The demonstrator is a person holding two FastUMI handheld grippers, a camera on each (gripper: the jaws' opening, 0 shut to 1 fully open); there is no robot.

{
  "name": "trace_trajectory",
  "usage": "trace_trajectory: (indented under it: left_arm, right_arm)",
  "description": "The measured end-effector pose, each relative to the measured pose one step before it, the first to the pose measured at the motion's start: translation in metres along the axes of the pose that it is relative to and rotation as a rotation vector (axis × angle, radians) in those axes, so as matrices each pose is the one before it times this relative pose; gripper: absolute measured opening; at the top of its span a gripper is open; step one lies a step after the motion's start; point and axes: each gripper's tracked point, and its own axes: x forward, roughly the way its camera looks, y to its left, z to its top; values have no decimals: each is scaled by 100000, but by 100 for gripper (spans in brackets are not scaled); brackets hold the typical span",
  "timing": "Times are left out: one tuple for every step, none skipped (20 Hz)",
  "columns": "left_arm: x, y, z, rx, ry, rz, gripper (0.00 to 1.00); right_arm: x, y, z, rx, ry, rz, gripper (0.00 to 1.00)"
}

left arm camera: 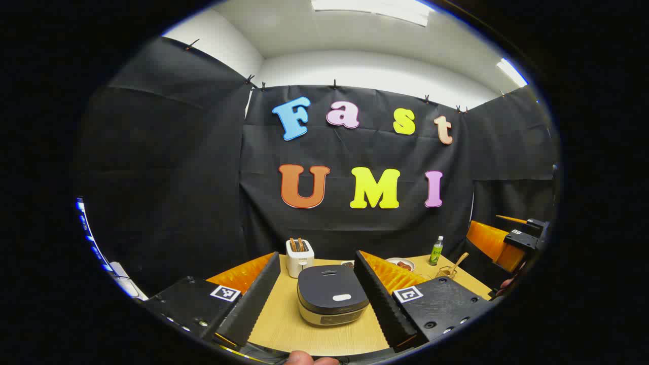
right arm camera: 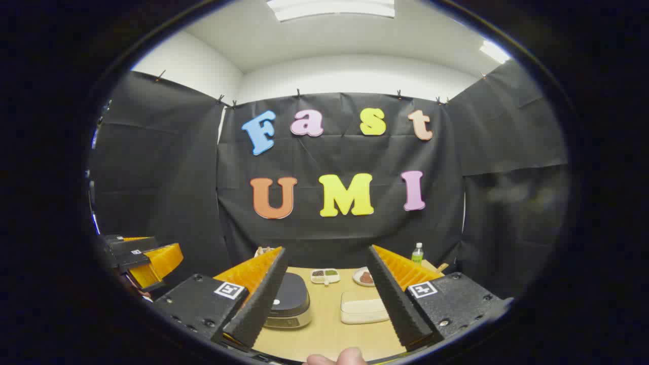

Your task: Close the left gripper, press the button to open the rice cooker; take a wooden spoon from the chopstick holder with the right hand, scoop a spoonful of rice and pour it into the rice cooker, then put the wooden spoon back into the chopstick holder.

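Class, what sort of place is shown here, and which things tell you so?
Probably a mock kitchen set up in a booth: a rice cooker, a toaster and a plate of food share one wooden table.

Between my left fingers the rice cooker [left arm camera: 332, 301] sits lid down, bare table [left arm camera: 276, 319] on both sides of it. Behind it a toaster [left arm camera: 299, 257] blocks the back — while to the right, a bottle [left arm camera: 436, 250] and the chopstick holder [left arm camera: 448, 272] crowd that corner.

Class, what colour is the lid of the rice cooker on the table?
Dark grey, nearly black; the rice cooker shows best in the left gripper view.
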Motion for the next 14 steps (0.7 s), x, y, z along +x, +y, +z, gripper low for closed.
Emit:
trace_trajectory:
  left_arm:
    - [-37,52,34,-106,-89,-23,94]
    - [29,-100,24,-280,88,96,94]
    - [134,30,-51,-247,25,101,94]
    - [116,8,17,-4,127,10,94]
    - [189,53,-112,-116,314,240,94]
    - [89,104,46,-150,144,197,94]
    - [119,185,56,-247,174,484,94]
    - [26,313,-131,-305,456,653,94]
    - [219,78,32,-297,181,581,94]
    - [106,65,64,-36,-223,337,94]
    - [76,45,-105,219,-137,420,94]
    - [101,78,12,329,-92,237,94]
    - [271,-84,-8,182,-94,274,94]
    - [12,-75,-44,258,-78,63,94]
  right_arm:
    - [103,56,68,-165,-29,149,100]
    - [205,25,-48,7,79,248,100]
    - [164,19,5,185,-7,183,100]
    - [161,-9,61,341,-21,100,100]
    - [191,-34,58,384,-189,124,100]
    - [151,-5,69,325,-323,192,100]
    - [185,22,124,30,-448,244,100]
    - [261,-60,3,-237,-71,51,100]
    - [236,-27,9,-45,56,64,100]
    - [211,-111,-43,246,-114,-92,100]
    - [226,-68,-29,248,263,12,100]
    - [266,-17,-198,186,425,156,100]
    - [177,-98,-90,89,645,30,100]
    - [111,-39,-59,-32,563,162,100]
